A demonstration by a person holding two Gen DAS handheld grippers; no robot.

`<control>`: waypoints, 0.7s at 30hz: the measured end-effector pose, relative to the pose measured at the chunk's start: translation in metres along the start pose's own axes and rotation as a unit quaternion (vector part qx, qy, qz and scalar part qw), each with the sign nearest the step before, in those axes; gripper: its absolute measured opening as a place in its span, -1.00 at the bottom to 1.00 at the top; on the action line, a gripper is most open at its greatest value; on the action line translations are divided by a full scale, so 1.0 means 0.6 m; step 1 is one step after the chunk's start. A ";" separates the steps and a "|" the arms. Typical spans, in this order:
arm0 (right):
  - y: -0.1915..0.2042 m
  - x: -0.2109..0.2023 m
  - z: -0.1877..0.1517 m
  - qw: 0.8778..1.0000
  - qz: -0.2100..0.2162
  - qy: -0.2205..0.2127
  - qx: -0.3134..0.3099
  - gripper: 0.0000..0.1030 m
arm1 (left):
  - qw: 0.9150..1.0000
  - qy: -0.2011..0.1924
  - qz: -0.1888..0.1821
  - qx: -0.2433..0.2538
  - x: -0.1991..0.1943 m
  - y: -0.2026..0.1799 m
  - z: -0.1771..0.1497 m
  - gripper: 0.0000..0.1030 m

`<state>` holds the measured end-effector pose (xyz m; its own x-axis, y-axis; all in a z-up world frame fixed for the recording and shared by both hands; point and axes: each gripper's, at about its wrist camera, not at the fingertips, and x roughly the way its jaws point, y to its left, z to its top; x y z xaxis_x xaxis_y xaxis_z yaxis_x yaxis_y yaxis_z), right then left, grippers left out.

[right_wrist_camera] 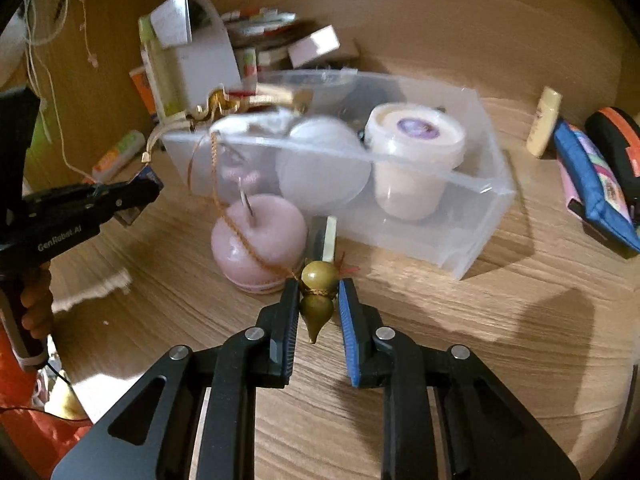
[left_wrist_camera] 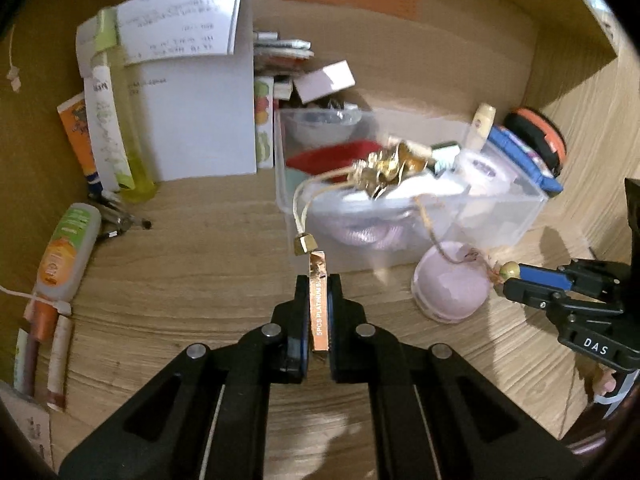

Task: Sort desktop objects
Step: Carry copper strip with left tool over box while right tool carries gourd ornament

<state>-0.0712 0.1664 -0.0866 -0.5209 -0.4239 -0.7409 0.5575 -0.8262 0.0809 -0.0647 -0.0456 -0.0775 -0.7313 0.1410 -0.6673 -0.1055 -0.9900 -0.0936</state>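
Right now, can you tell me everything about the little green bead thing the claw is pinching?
The green gourd charm looks like two smooth, shiny olive beads stacked together, the lower one ending in a small point. Thin orange-brown cord is tied round its waist and trails away over the pink apple-shaped candle toward the clear plastic box. The right gripper pinches it between a black pad and a blue pad, holding it above the wooden desk, pointed end toward the camera.

A home desk nook with wood-grain panels. Lotion tubes (left_wrist_camera: 60, 252), a candle (right_wrist_camera: 258, 242), papers (left_wrist_camera: 188, 92) and a clear bin (right_wrist_camera: 460, 216) clutter it.
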 end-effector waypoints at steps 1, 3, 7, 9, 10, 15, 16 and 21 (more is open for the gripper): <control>-0.003 -0.008 0.000 1.000 0.000 -0.006 0.006 -0.65 | 1.000 -0.004 0.000 -0.002 -0.005 0.001 0.003 -0.89; -0.005 -0.019 0.001 1.000 -0.002 -0.017 0.009 -0.65 | 1.000 -0.014 -0.002 -0.006 -0.016 0.002 0.008 -0.88; -0.006 -0.044 0.004 0.999 -0.004 -0.046 0.015 -0.65 | 0.999 -0.030 -0.005 -0.014 -0.036 0.007 0.016 -0.89; -0.006 -0.052 0.010 0.998 -0.003 -0.058 0.016 -0.65 | 0.999 -0.037 -0.006 -0.017 -0.045 0.007 0.022 -0.89; -0.006 -0.057 0.012 0.998 -0.003 -0.064 0.020 -0.65 | 0.999 -0.040 -0.007 -0.017 -0.048 0.008 0.024 -0.89; -0.012 -0.075 0.031 0.995 -0.001 -0.093 0.030 -0.65 | 0.998 -0.057 -0.012 -0.022 -0.063 0.010 0.038 -0.88; -0.014 -0.078 0.034 0.995 -0.002 -0.098 0.032 -0.65 | 0.998 -0.059 -0.013 -0.023 -0.064 0.011 0.040 -0.88; -0.031 -0.084 0.054 0.992 -0.013 -0.117 0.047 -0.65 | 0.997 -0.070 -0.017 -0.027 -0.069 0.014 0.055 -0.88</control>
<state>-0.0765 0.1913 -0.0295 -0.6765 -0.4668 -0.5697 0.4839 -0.8648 0.1340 -0.0573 -0.0599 -0.0262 -0.8150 0.1689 -0.5542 -0.0973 -0.9829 -0.1565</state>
